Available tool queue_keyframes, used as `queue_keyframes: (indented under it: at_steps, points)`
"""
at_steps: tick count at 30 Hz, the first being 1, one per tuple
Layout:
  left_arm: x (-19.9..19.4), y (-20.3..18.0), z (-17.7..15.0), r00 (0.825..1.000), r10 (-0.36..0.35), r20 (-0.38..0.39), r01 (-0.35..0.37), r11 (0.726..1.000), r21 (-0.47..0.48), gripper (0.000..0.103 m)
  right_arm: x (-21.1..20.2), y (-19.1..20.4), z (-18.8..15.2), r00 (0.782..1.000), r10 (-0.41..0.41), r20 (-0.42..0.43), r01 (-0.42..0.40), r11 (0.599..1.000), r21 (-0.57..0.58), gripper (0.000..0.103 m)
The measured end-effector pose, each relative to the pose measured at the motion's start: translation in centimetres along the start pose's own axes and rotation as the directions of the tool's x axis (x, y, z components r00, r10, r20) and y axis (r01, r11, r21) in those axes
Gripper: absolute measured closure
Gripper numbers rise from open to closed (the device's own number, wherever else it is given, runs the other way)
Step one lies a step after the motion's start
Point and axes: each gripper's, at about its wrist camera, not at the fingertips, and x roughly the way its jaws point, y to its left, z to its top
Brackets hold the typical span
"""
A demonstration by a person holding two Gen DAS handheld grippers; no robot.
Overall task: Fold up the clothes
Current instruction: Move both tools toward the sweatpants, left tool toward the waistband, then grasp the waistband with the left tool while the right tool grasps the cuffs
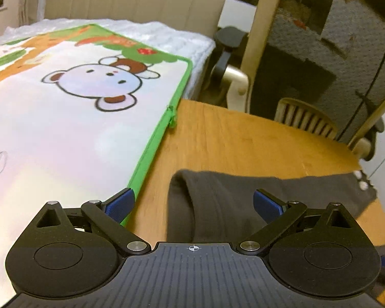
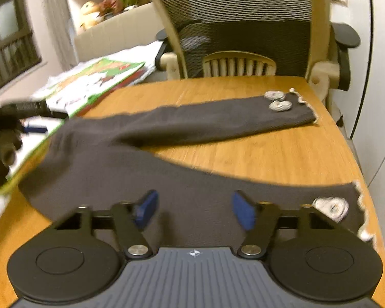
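The dark grey knit pair of leggings (image 2: 146, 138) with scalloped pale cuffs is lying spread on the wooden counter (image 2: 256, 154), its two legs forking apart from the waist. The far leg is running lengthwise across the counter, its cuff with small pale bows (image 2: 279, 101) near the mesh office chair (image 2: 243, 25). The near leg is stretching directly beneath the right hand-held gripper (image 2: 195, 211), its long axis crossing the line of the fingers. That hand-held gripper is hovering with its blue pads partly open and, as far as the blur allows, pressing on nothing. The waist end (image 1: 192, 205) is lying just below the left hand-held gripper (image 1: 193, 204), whose jaws are standing wide and empty beside the green-edged cartoon zip case (image 1: 89, 102). Judging by this, each hand is nearer its own end, the right being better placed for the near leg.
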Motion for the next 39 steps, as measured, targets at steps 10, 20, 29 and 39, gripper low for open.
queue_keyframes:
  at_steps: [10, 20, 29, 39]
  points:
    - [2.8, -0.1, 0.2, 0.999, -0.047, -0.018, 0.047, 0.999, 0.016, 0.002, 3.6, -7.5, 8.9, 0.977, -0.195, 0.082, 0.187, 0.978, 0.094, 0.046]
    - [3.4, 0.7, 0.1, 0.997, -0.077, -0.013, 0.078, 0.997, 0.016, 0.008, 11.2, -11.8, 11.4, 0.967, -0.252, 0.037, 0.237, 0.943, 0.234, 0.046]
    - [4.1, -1.3, 0.7, 1.000, 0.014, 0.000, -0.014, 0.991, 0.132, 0.062, 11.8, -9.6, 11.9, 0.976, -0.216, 0.032, 0.209, 0.966, 0.152, 0.094]
    - [-10.4, -0.9, -3.8, 0.976, -0.157, 0.154, 0.128, 0.975, 0.180, 0.066, -4.5, -8.3, 7.9, 0.951, -0.192, 0.242, 0.165, 0.978, 0.127, 0.096]
